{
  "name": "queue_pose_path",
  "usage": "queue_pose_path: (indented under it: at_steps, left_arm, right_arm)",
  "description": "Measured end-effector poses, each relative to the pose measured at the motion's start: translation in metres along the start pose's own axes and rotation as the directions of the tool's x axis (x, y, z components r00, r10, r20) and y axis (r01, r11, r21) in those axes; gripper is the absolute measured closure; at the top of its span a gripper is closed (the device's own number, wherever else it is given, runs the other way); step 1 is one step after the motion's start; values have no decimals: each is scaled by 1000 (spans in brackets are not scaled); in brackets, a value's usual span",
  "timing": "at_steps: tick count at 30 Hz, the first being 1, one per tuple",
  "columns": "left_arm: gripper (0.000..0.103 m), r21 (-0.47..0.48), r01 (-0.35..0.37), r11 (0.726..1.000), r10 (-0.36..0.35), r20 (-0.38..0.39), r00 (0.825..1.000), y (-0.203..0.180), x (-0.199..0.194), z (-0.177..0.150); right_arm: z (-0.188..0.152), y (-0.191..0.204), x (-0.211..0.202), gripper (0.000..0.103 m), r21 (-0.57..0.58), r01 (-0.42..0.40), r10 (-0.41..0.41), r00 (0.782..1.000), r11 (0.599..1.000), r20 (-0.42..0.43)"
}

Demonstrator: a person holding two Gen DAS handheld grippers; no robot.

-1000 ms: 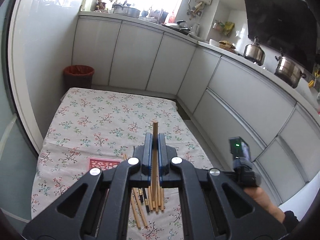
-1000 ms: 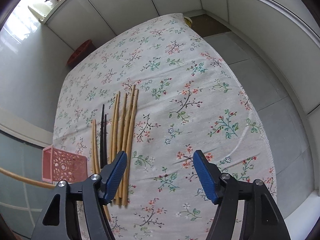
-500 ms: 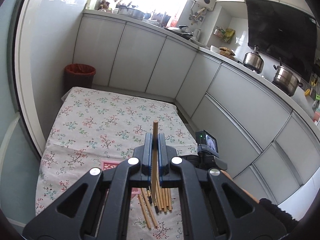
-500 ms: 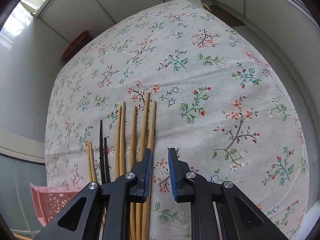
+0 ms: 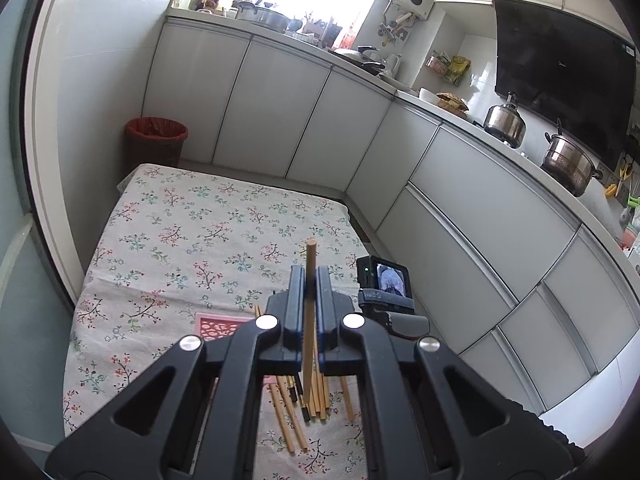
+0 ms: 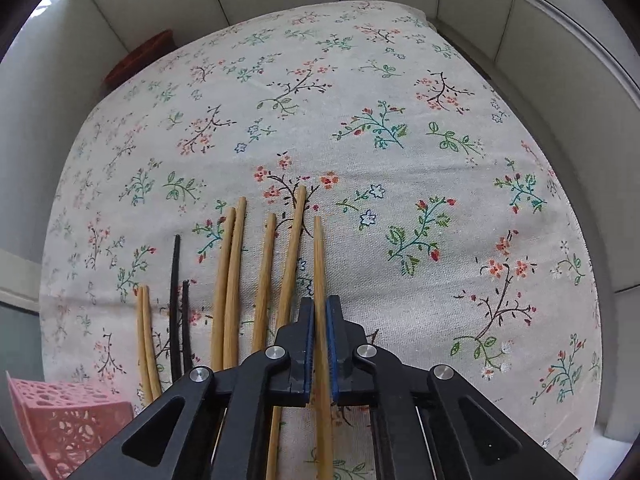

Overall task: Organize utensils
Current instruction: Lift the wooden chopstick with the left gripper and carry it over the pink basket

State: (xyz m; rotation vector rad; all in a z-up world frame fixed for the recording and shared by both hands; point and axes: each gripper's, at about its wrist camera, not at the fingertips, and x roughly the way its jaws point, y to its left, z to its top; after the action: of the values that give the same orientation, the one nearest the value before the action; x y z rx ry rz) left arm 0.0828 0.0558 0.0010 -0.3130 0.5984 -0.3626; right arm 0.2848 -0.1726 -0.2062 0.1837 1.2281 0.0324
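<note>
My left gripper [image 5: 309, 280] is shut on a wooden chopstick [image 5: 310, 256] that sticks out past its blue pads, above the floral tablecloth [image 5: 192, 224]. In the right wrist view my right gripper [image 6: 318, 312] is shut on the rightmost wooden chopstick [image 6: 318, 256] of a row lying on the cloth. Left of it lie several more wooden chopsticks [image 6: 234, 272], a black pair [image 6: 175, 280] and a thinner wooden pair [image 6: 143, 320]. A pink perforated basket [image 6: 64, 420] sits at the lower left, also visible as the pink basket [image 5: 218, 326] behind my left gripper.
The right gripper's camera body [image 5: 386, 284] shows just right of my left gripper. A red bin [image 5: 157, 140] stands on the floor past the table's far end. White cabinets [image 5: 460, 200] run along the back and right, close to the table's right edge [image 6: 592, 280].
My right gripper came down onto the chopstick row and its jaws went from wide open to shut on the rightmost wooden chopstick. My left gripper kept its chopstick and shifted only slightly.
</note>
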Motion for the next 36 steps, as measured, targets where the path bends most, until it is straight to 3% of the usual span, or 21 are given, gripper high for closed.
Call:
queue_pose_path:
  at_steps: [7,12,17,20,28,36]
  left_arm:
    - [98,-5,5,1000,-5,44,999,-3,-14,5]
    - [98,18,-8,1000,6,108,994,-11,-30,5]
    - [98,19,-25,1000,21,178,984,-11,-46,4]
    - [98,11,-39,999,36,224,974,-7,-56,8]
    - [98,-20,-153,988,150,364,919,8,-75,16]
    - [98,39,-196,980,174,309,935,25,-35,9]
  right_arm:
    - [-18,-4,-72,97,-18,-55,57,990,998,129]
    - [-43,0,-139,97,-69,-92,106,963,993,249]
    - [-69,2,-190,97,-75,-182,197,922,980,335]
    - [-77,4,-217,97,-106,-186,213,897,977,388]
    - [-91,16,-272,97,-193,-188,263,815,963,517]
    - [-97,33,-289,97,-251,-235,339,756,939,561]
